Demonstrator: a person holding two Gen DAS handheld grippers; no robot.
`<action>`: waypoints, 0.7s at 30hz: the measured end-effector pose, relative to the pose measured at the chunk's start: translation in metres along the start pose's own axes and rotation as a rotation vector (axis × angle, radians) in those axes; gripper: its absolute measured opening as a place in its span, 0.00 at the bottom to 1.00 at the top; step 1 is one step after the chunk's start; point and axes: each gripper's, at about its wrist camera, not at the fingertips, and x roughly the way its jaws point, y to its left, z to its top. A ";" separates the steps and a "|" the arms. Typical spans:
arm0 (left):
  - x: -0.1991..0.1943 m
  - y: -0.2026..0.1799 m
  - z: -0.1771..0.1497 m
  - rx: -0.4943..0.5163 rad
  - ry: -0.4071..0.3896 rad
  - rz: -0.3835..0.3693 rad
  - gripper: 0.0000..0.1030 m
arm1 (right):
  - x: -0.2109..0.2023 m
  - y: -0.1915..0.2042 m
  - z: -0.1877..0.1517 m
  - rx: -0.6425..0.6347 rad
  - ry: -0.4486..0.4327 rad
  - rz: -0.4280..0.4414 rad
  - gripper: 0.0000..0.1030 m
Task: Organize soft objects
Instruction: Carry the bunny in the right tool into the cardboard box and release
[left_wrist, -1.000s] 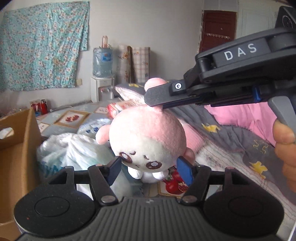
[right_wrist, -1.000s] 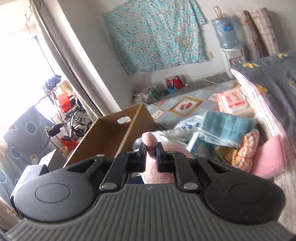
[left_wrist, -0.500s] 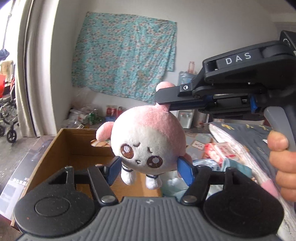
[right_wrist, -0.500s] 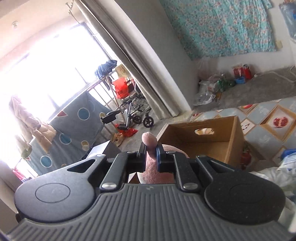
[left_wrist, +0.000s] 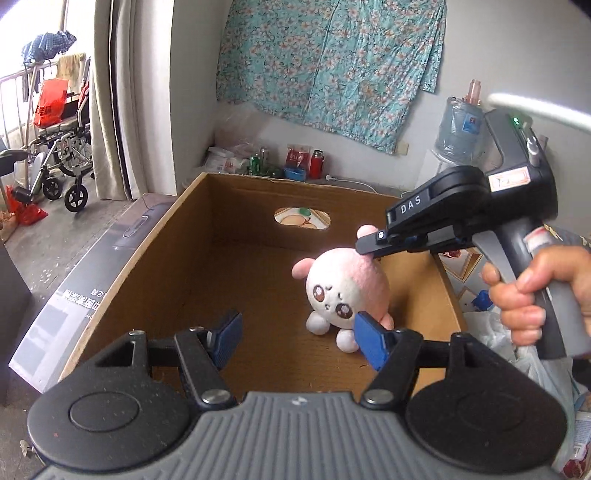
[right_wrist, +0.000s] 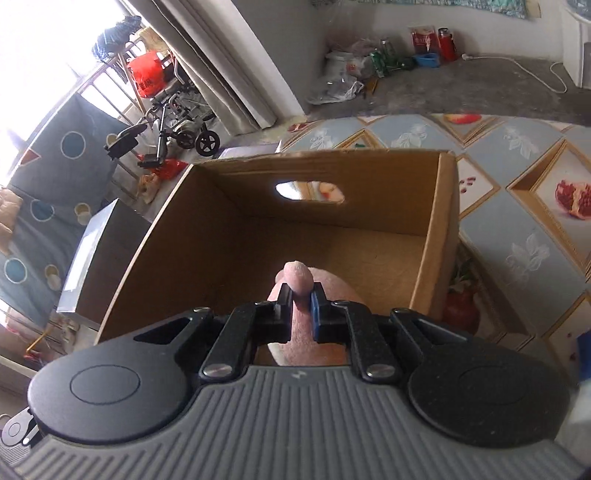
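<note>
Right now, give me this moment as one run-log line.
right gripper: shut on pink plush toy ear | toy: inside cardboard box | left gripper: open, empty

My right gripper (right_wrist: 298, 295) is holding the plush toy (left_wrist: 347, 291) by its ear inside the cardboard box (left_wrist: 236, 206), toward its right wall; my left gripper (left_wrist: 295, 334) is hovering before it.

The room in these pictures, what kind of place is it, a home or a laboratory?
Most likely a lived-in home, perhaps a bedroom. A floral cloth hangs on the wall, a water dispenser bottle stands in the corner, and a wheelchair waits by the curtain. The cardboard box stands on the floor.
</note>
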 end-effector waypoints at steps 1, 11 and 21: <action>-0.002 0.001 -0.003 0.000 0.001 -0.001 0.66 | 0.002 -0.005 0.005 -0.010 0.003 -0.020 0.08; -0.003 -0.011 -0.015 0.020 0.013 -0.037 0.66 | 0.018 -0.019 0.040 -0.282 -0.094 -0.281 0.09; -0.009 -0.020 -0.022 0.036 0.024 -0.066 0.68 | -0.025 -0.022 0.035 -0.306 -0.213 -0.268 0.47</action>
